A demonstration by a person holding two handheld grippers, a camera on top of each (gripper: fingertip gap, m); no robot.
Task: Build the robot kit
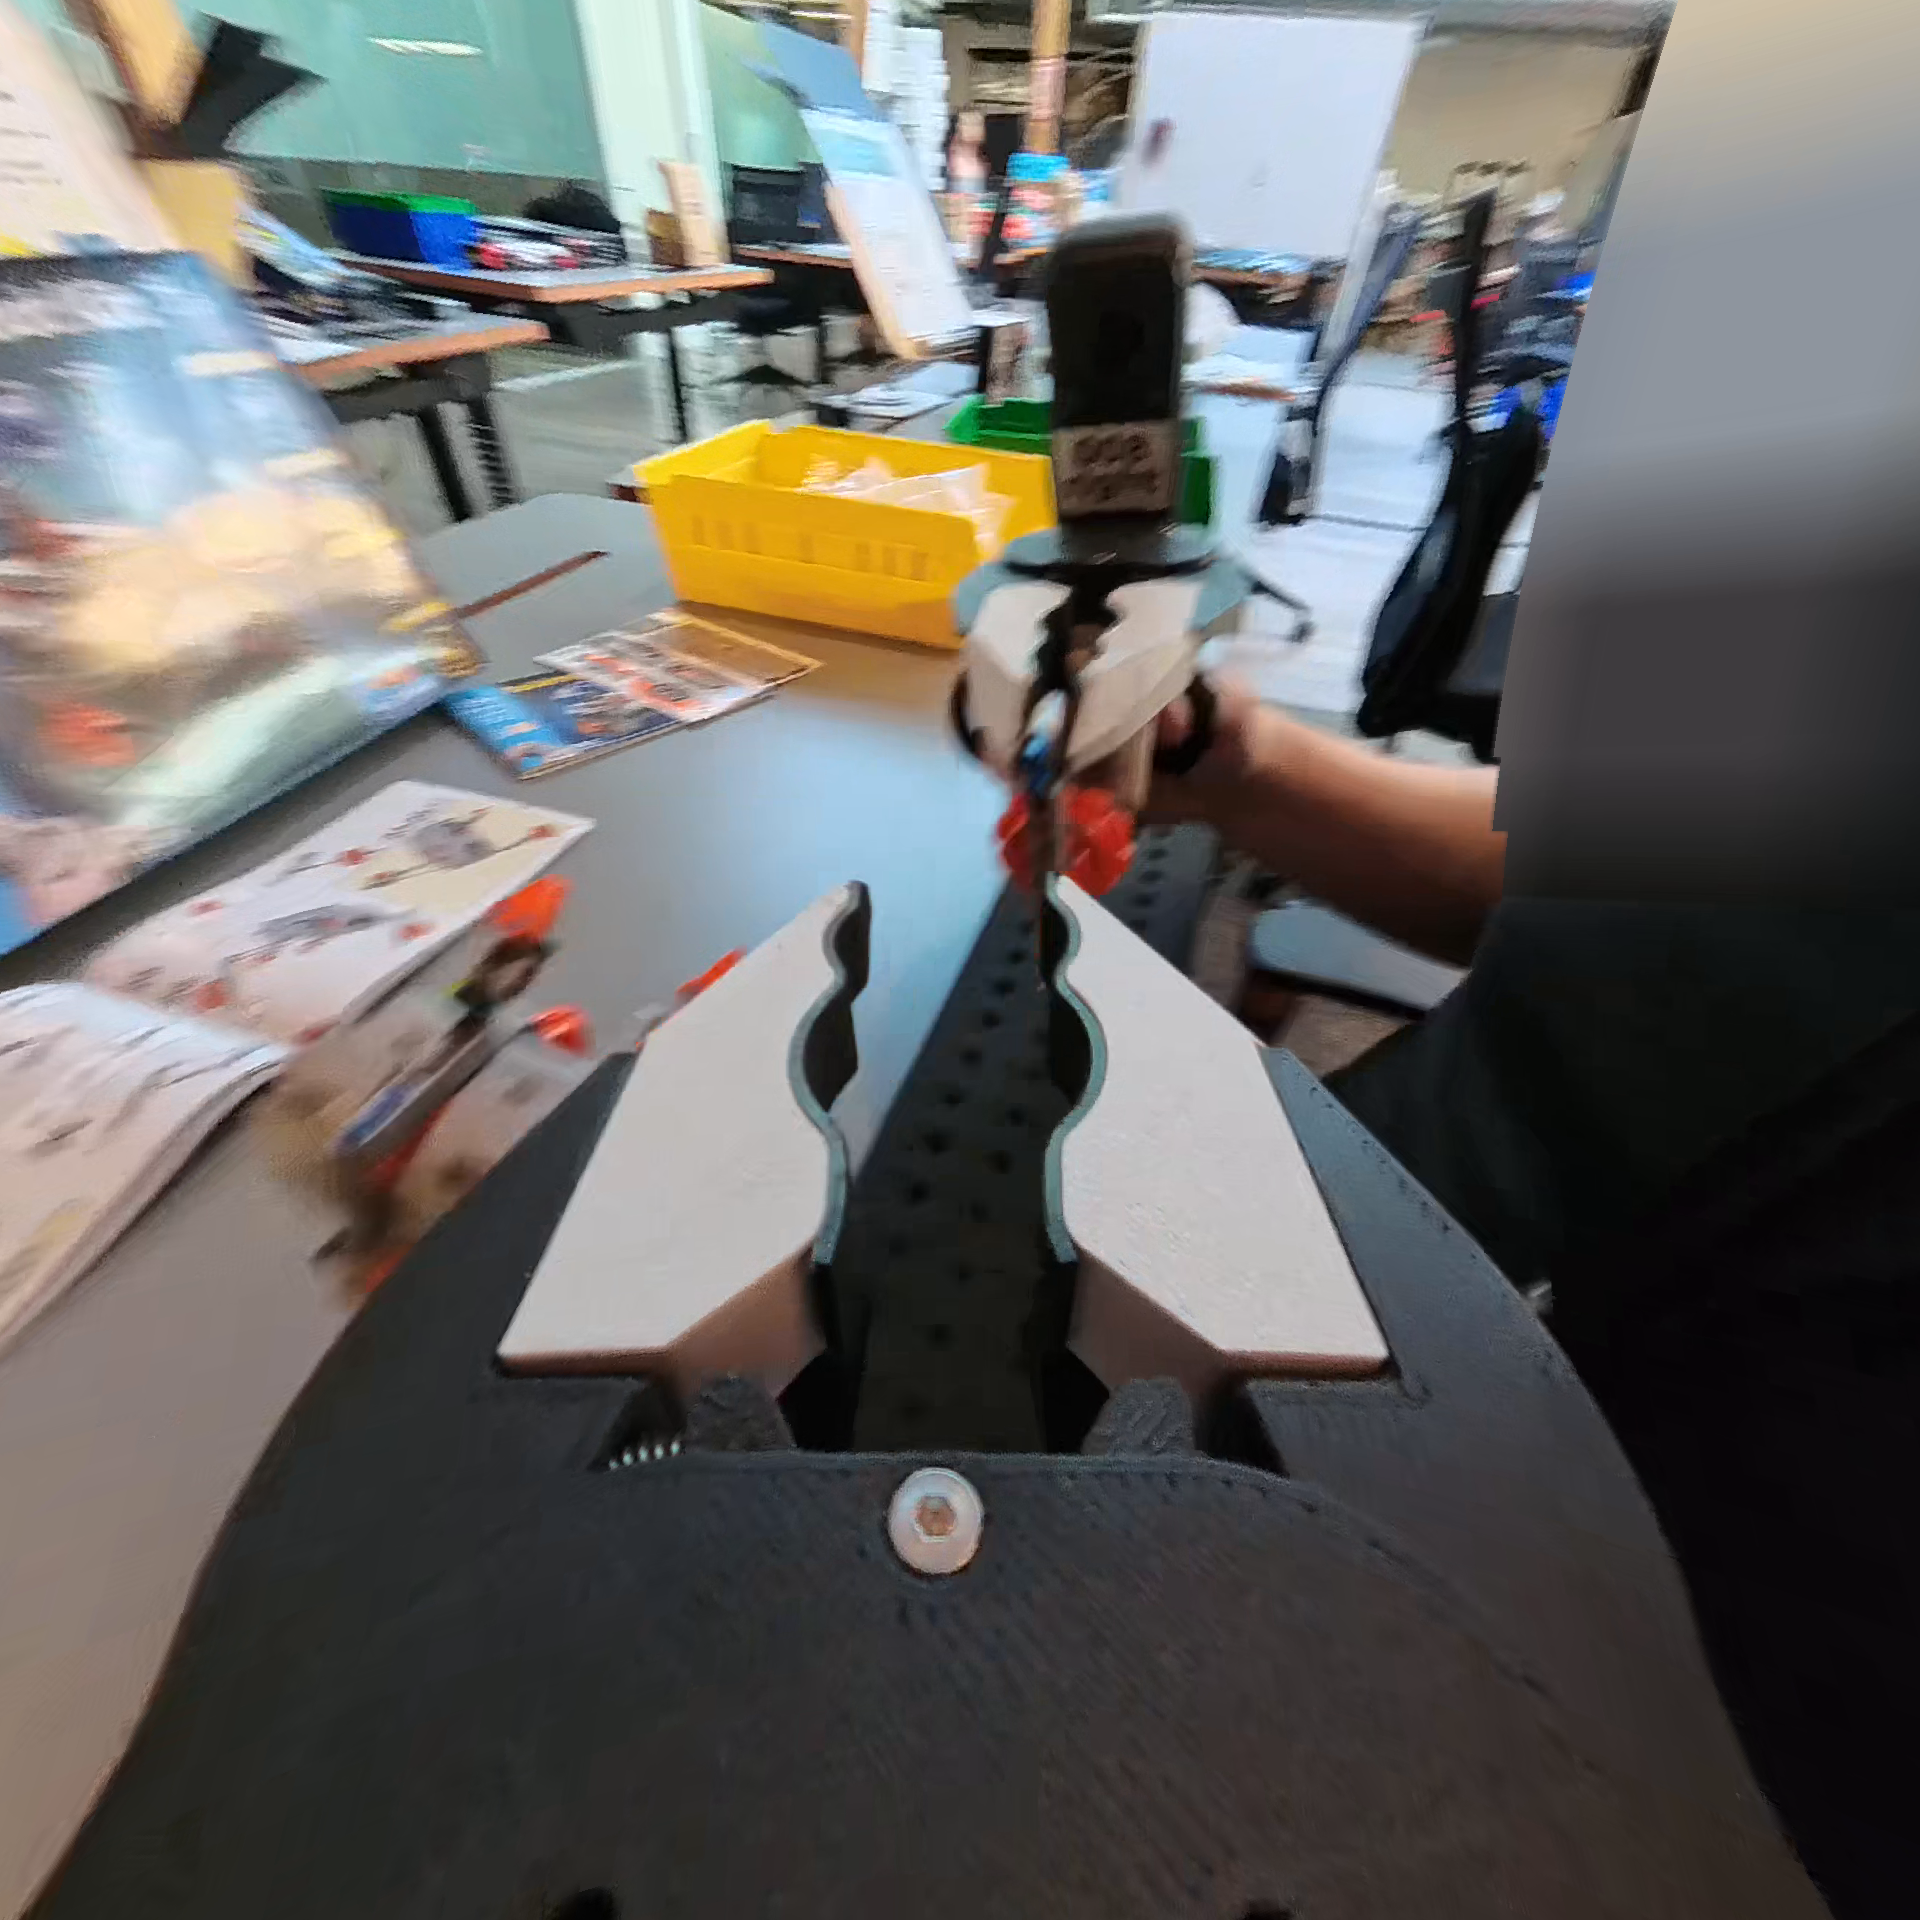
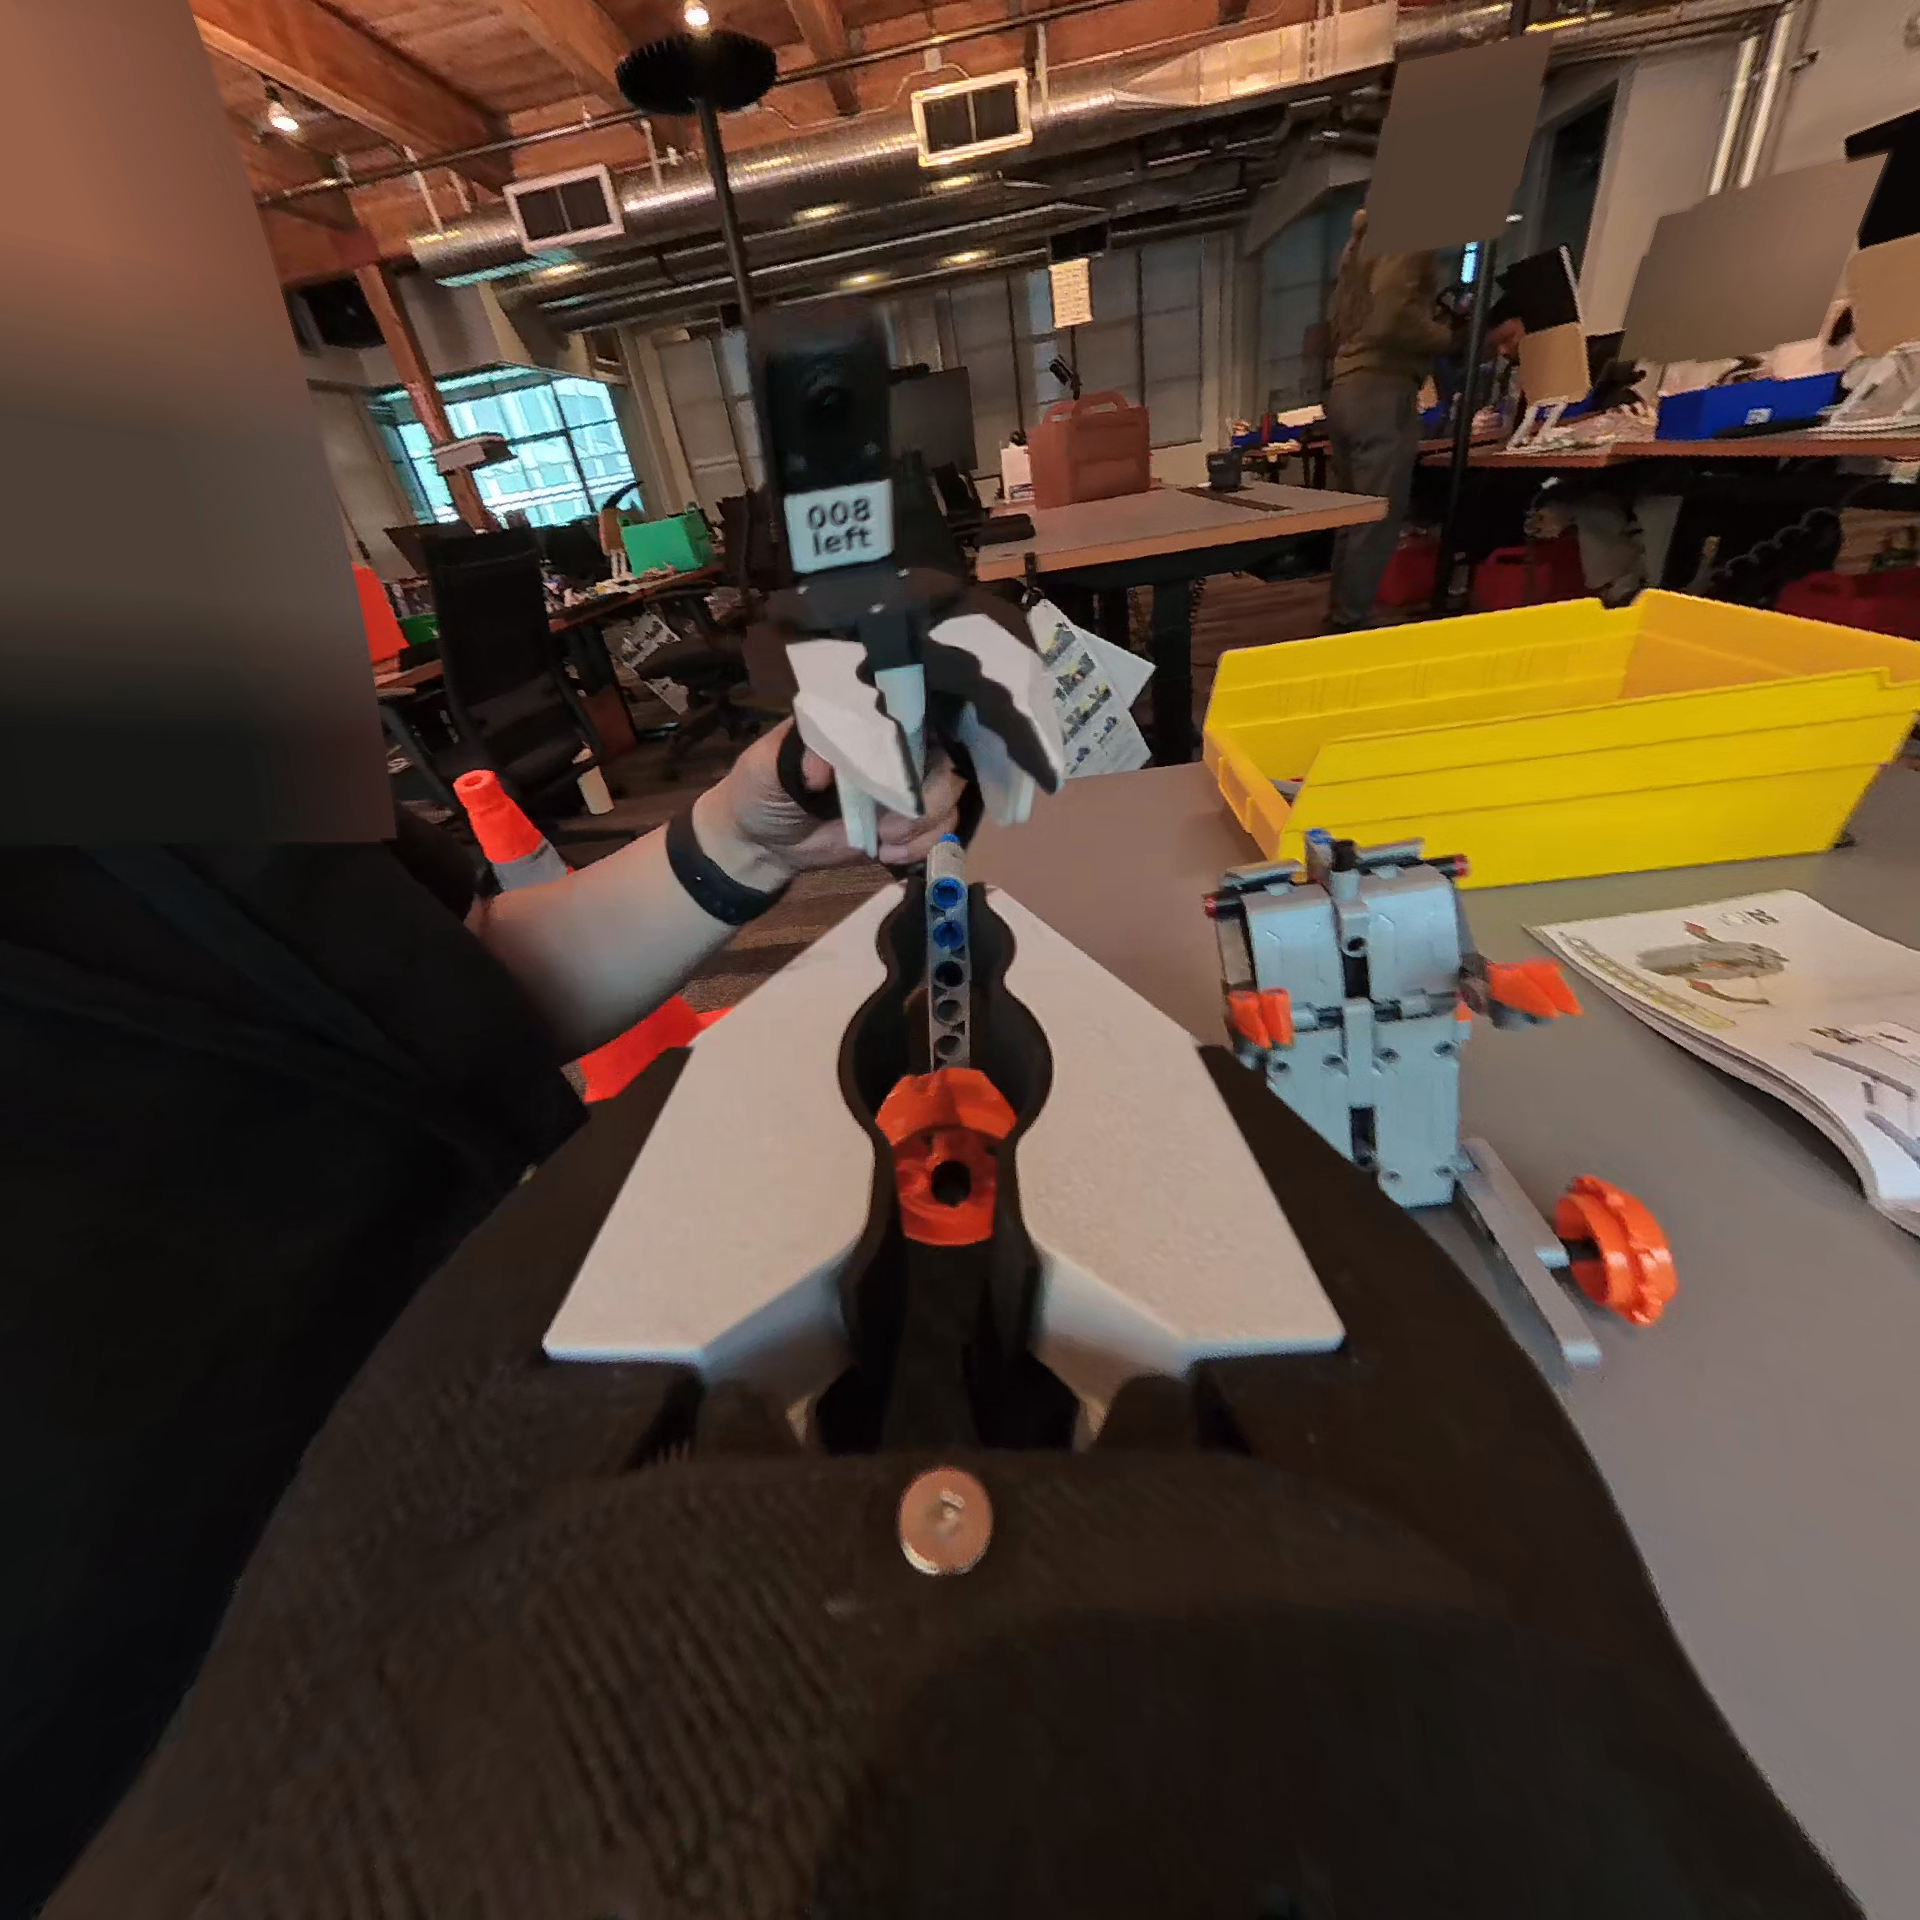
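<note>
Right gripper [image 2: 940,904]: clenched on a beam [image 2: 948,987], held up off the table [image 2: 1714,1455]. Beam: slim, grey, perforated with a row of round holes, two blue pins [image 2: 943,914] near its far end, an orange hub [image 2: 943,1164] with a centre hole at its near end, seated in the scalloped gap between the white fingers [image 2: 748,1174].

Left gripper [image 1: 951,914]: fingers [image 1: 717,1122] parted, nothing between them, tips just short of the beam's far end. In the left view, right gripper [image 1: 1060,665] facing it, beam [image 1: 1060,821] blurred but showing orange and blue parts below its tips. In the right view, left gripper [image 2: 914,727] beyond the beam's tip, held in a hand [image 2: 790,810].

Grey model [image 2: 1351,1029]: upright on the table, right of the beam, orange claws [image 2: 1527,987] at both sides, a flat grey arm [image 2: 1527,1257] at its base ending beside a second orange hub [image 2: 1616,1252].

Yellow bin [image 2: 1558,727]: beyond the model, well apart from the beam.

Booklet [image 2: 1766,1018]: open, right of the model.

Box [image 1: 177,540]: blurred, printed, far side of the booklet from the beam.
</note>
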